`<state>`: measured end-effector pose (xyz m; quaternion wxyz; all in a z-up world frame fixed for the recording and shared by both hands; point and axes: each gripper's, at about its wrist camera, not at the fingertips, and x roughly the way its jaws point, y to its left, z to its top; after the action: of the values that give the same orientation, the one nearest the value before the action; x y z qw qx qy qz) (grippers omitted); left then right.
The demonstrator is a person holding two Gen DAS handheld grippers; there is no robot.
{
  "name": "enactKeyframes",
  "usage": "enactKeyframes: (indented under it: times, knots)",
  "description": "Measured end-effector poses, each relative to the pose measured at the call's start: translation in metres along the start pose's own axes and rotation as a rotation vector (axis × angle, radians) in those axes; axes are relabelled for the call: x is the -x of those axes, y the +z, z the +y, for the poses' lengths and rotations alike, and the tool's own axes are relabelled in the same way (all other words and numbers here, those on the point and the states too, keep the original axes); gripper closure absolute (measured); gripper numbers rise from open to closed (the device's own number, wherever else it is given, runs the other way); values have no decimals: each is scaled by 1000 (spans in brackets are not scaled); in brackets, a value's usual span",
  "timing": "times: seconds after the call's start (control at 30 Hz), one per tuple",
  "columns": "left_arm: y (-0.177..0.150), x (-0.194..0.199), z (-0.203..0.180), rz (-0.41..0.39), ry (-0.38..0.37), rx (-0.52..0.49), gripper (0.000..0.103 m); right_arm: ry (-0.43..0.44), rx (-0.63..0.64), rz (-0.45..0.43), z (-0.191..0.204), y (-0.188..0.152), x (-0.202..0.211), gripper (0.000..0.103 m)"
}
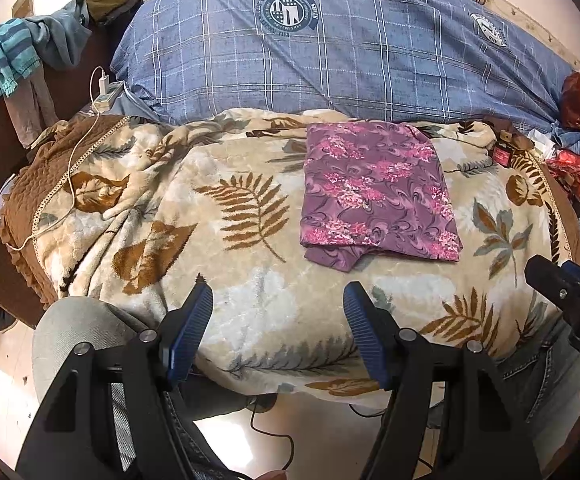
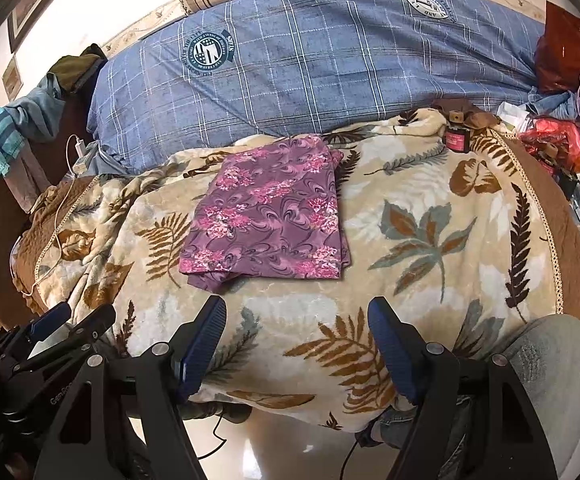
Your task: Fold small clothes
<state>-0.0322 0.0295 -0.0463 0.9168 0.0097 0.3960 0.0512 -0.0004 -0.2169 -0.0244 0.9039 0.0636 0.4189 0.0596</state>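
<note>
Both the left gripper (image 1: 277,334) and right gripper (image 2: 297,350) hung open and empty, short of the folded purple cloth (image 1: 378,192); tucking its protruding lower layer would have neatened it.

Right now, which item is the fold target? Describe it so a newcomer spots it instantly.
Start at the leaf-print blanket in front of the blue plaid duvet. The purple floral garment lies folded flat on it, beyond both open grippers. It is the only purple-and-pink piece amid tan and brown leaves.

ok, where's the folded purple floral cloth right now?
The folded purple floral cloth lies flat on the beige leaf-print blanket, just before the blue plaid duvet, beyond both open grippers.
</note>
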Motion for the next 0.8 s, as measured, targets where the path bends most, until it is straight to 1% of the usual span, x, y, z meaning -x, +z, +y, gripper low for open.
enactKeyframes:
  times: [0.47,0.8]
  knots:
    - [1,8,0,-9,-1,14,36,-20,22,-14,7,3,7,28]
    - [0,10,-2,-13,-4,11,36,-16,20,-17,6,5,8,28]
